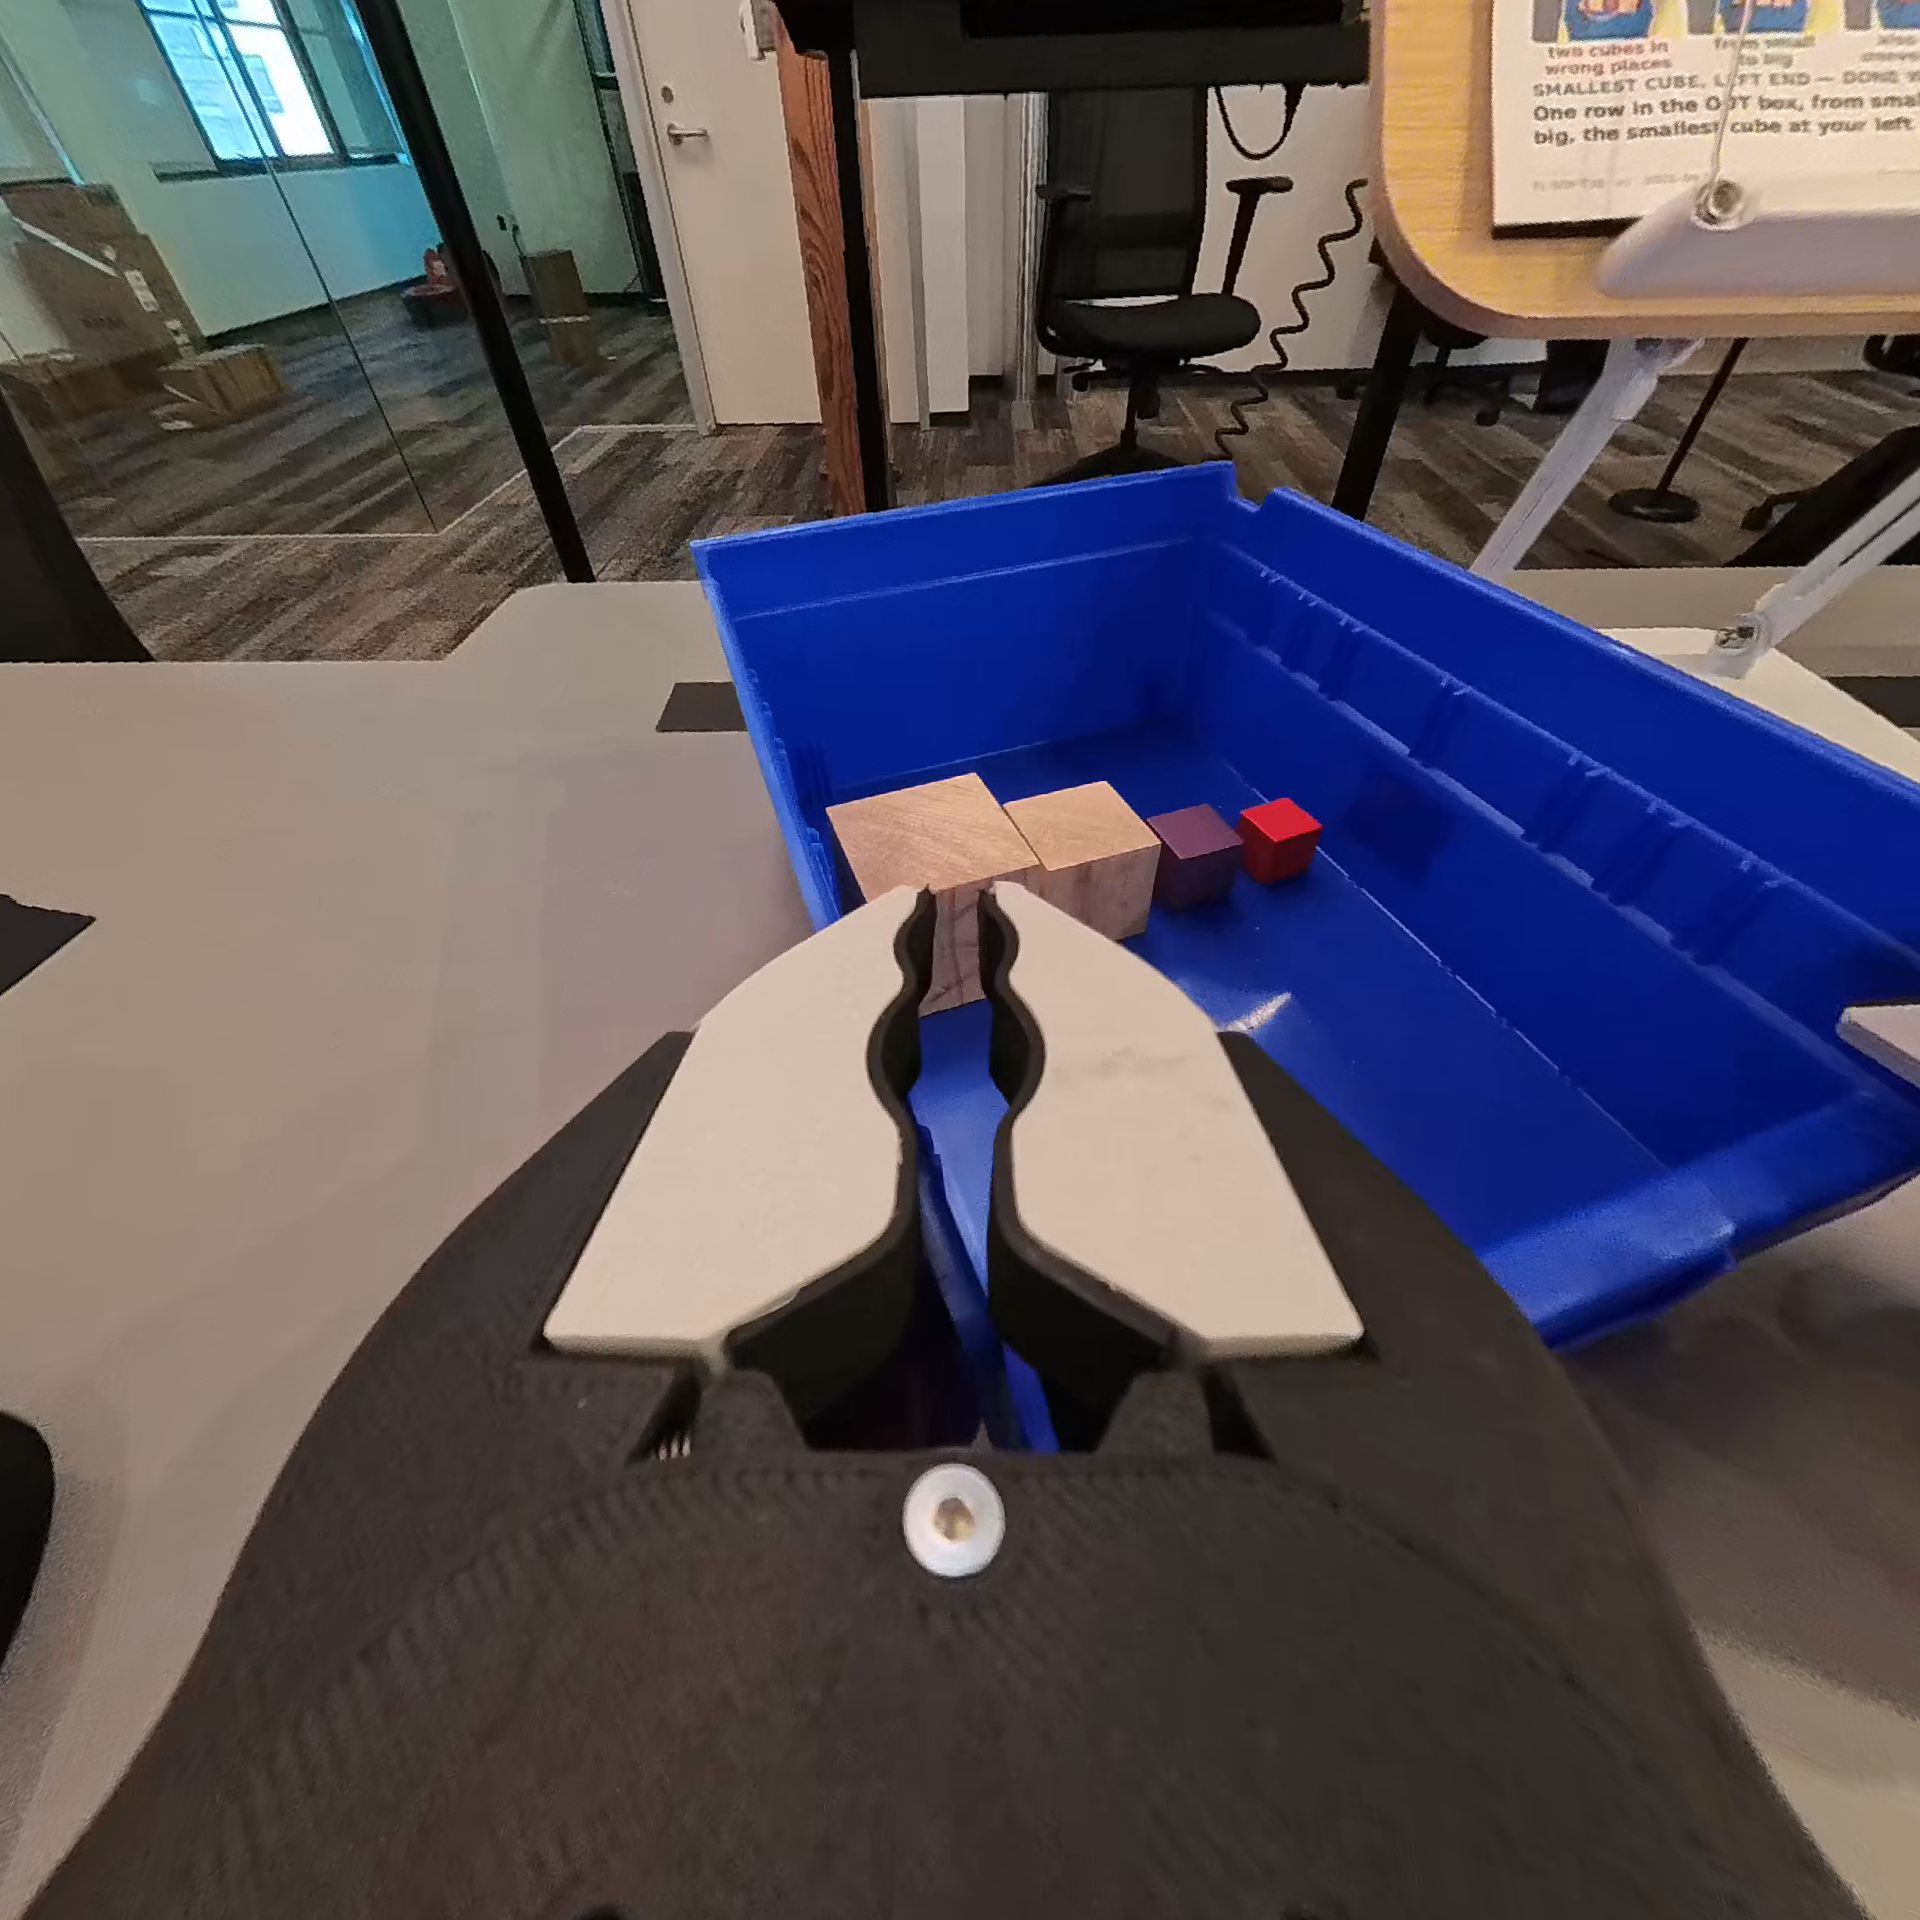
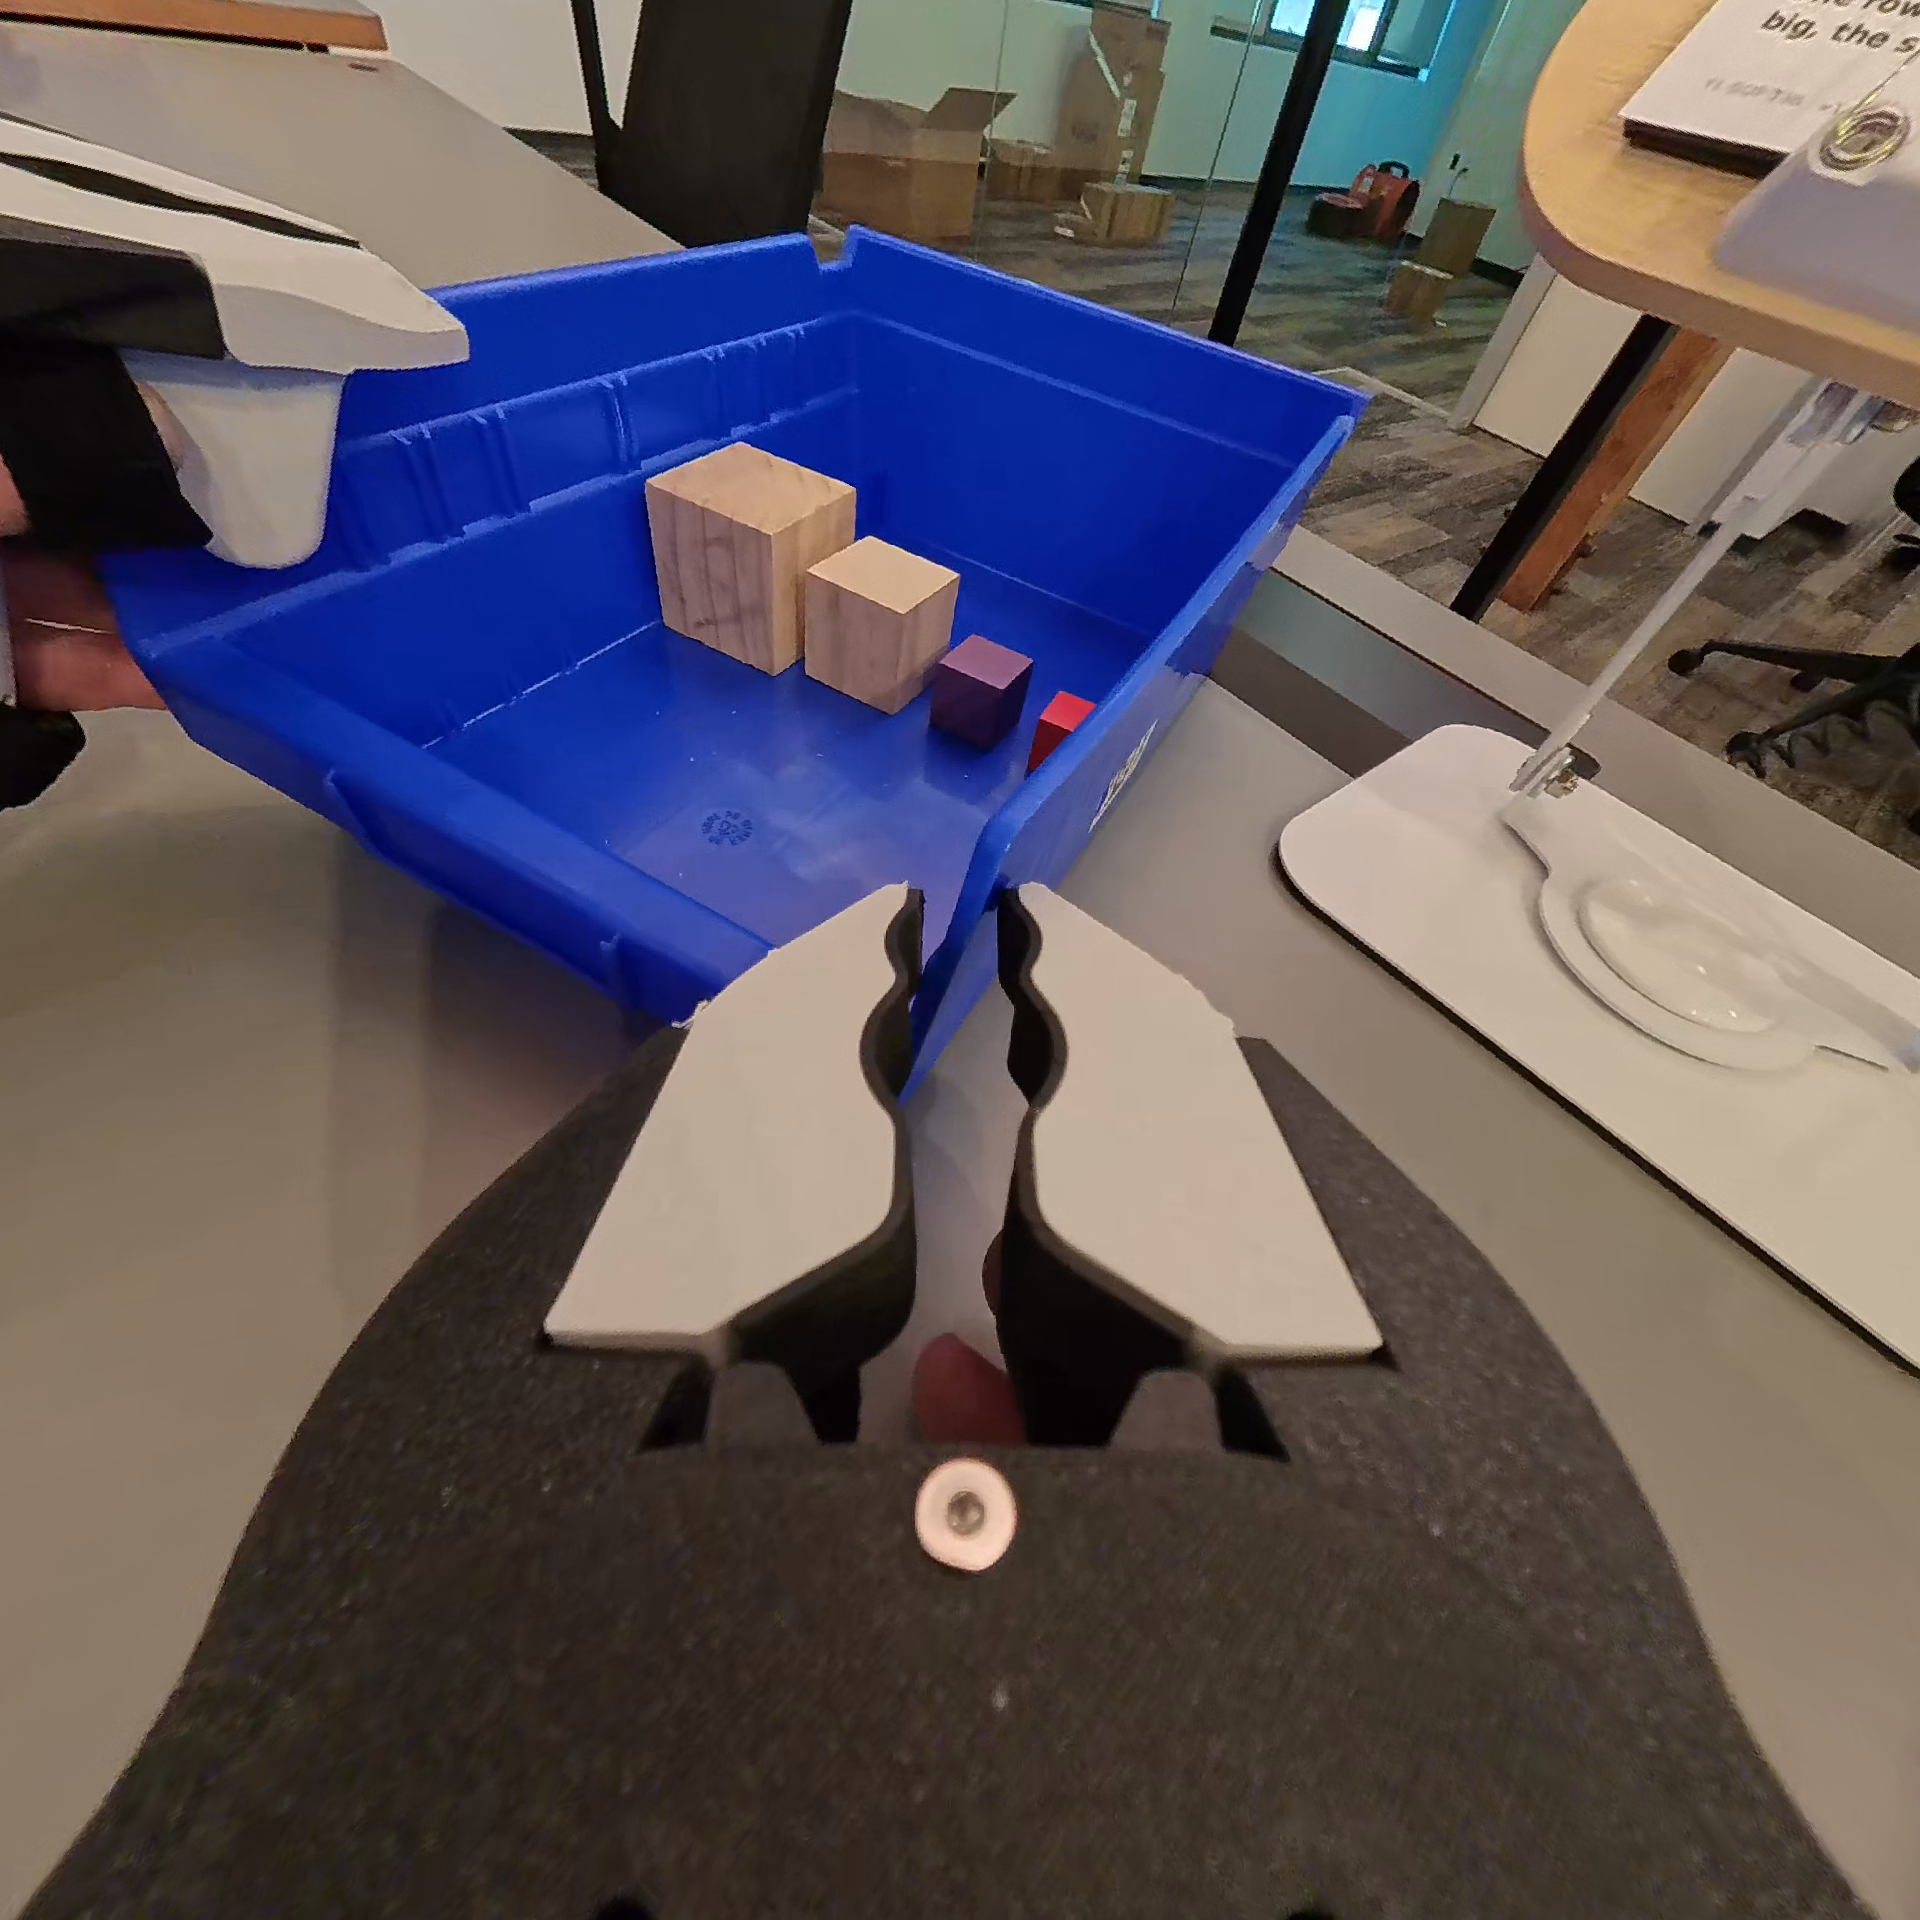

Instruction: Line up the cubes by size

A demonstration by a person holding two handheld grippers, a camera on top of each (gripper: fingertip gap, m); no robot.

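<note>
Smooth grey table [image 2: 260, 1039], glossy blue plastic bin [image 2: 644, 904], two wooden cubes [image 2: 748, 551], painted purple cube [image 2: 977, 691], red cube [image 1: 1278, 836]

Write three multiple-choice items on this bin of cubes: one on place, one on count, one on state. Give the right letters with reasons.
1. Where does the red cube sit in the row?
A. at one end, next to the purple cube
B. between the two wooden cubes
C. outside the blue bin

2. How many cubes are in the bin?
A. two
B. four
C. six

3. What state is the row in?
A. stacked in a tower
B. scattered on the table
C. stepping down in size from the largest wooden cube

Answers: 1 A, the red cube ends the row beside the purple one. 2 B, two wooden cubes, one purple, one red. 3 C, each cube is smaller than its neighbour, ending at red.
</note>
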